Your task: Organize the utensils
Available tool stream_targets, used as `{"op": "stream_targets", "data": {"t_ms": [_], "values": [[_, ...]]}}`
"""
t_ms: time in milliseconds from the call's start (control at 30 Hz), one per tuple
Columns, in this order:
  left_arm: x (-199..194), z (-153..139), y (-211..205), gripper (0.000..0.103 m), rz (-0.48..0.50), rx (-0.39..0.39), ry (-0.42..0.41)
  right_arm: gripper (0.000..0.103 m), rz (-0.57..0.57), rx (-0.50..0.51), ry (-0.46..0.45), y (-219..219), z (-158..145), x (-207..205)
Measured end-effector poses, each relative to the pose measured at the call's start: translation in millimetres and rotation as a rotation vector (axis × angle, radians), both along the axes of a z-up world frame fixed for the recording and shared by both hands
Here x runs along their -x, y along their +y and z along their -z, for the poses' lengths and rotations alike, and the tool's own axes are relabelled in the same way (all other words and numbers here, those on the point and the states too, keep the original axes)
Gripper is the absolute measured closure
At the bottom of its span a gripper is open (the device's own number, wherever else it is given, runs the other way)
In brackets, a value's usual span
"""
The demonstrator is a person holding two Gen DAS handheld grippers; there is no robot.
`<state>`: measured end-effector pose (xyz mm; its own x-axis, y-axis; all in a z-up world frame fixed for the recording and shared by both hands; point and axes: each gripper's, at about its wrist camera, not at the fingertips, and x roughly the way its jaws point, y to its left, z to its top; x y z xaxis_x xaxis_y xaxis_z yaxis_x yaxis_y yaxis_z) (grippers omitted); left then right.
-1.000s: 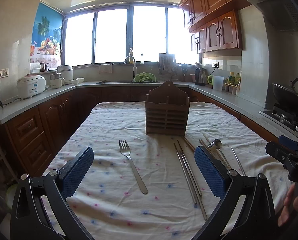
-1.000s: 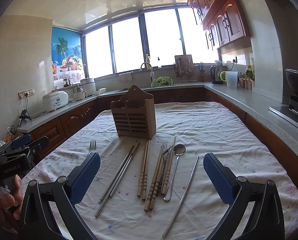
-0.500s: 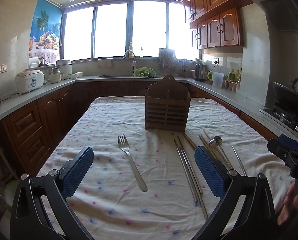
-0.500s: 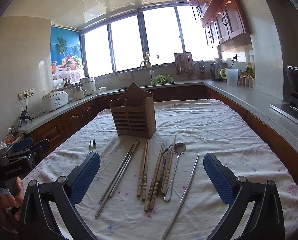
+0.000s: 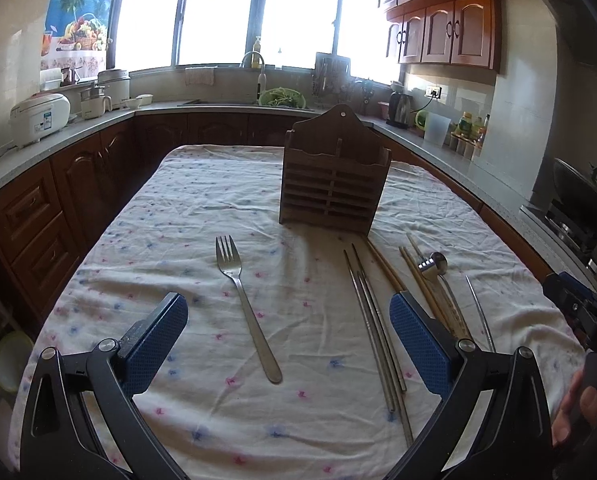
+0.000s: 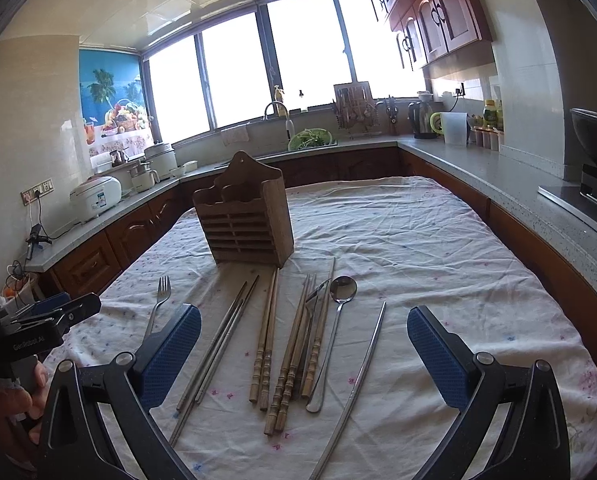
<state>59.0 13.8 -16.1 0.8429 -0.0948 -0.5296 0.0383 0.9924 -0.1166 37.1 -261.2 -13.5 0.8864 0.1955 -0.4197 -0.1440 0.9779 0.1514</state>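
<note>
While the fork (image 5: 244, 302) is lying alone left of the wooden holder (image 5: 332, 184), I'm hovering the left gripper (image 5: 288, 340) wide open and empty, aiming across its handle; right gripper (image 6: 304, 354) likewise gaping.

Fork (image 5: 244, 304) lies alone, bare cloth all around, free approach. Metal chopsticks (image 6: 218, 340), wooden chopsticks (image 6: 294, 344), spoon (image 6: 334, 332) packed close, little room btw them. Wooden holder (image 6: 244, 222) blocks behind; open cloth right of it.
</note>
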Motion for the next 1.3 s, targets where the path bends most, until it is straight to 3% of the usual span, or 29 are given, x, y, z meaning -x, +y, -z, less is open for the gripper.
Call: {"op": "stream_targets", "data": {"t_ms": [133,267,367,533,733,900,1100,1300], "values": [[-22.6,1.6,-5.8,0.000,0.023,-0.004,0.046,0.003,0.006,-0.030,0.049,-9.9,2.4,-19.7],[-46.0,4.0,-13.9,0.005,0.051,-0.011,0.094,0.021,0.009,-0.032,0.119,-15.1,8.4,-43.5],[-61.7,8.2,-19.1,0.008,0.065,-0.006,0.130,0.023,0.009,-0.040,0.160,-17.9,13.5,-58.0],[-89.8,15.9,-24.2,0.020,0.087,0.007,0.192,0.029,-0.001,-0.044,0.209,-19.7,18.9,-79.4],[-128.1,28.3,-38.3,0.035,0.131,0.010,0.277,0.046,0.012,-0.047,0.299,-26.5,30.2,-109.4],[-159.5,42.9,-53.4,0.055,0.169,-0.015,0.358,0.054,0.010,-0.023,0.355,-24.6,41.1,-131.6],[-187.1,57.9,-63.8,0.066,0.191,-0.050,0.420,0.056,-0.008,-0.004,0.417,-19.7,58.8,-157.1],[-204.3,71.0,-74.0,0.068,0.223,-0.064,0.464,0.056,-0.006,0.003,0.460,-20.1,69.8,-180.3]]}}
